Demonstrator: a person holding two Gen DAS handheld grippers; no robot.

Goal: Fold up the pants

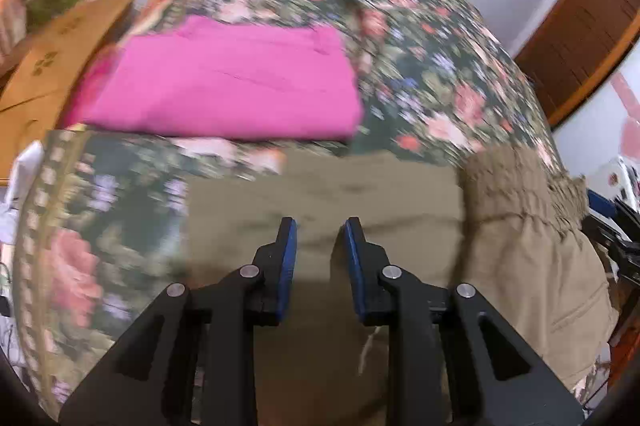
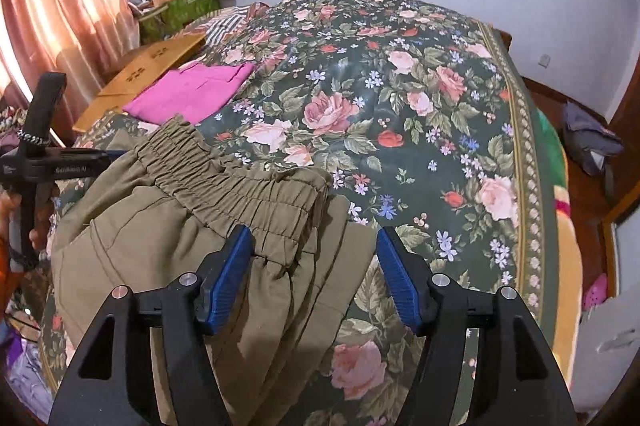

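At the near edge of the floral bedspread (image 2: 400,98) the olive pants (image 2: 160,250) lie part-folded, waistband gathered on top; right gripper (image 2: 314,238) spread wide over the waistband edge, left gripper (image 1: 320,226) parted with nothing between the pads, probably poised to regrasp. Farther back lies a folded pink garment (image 1: 224,90). Only the right view is sharp and shows the waistband layering; the left view is motion-blurred.

Olive pants (image 2: 208,222) folded on bed, elastic waistband bunched.
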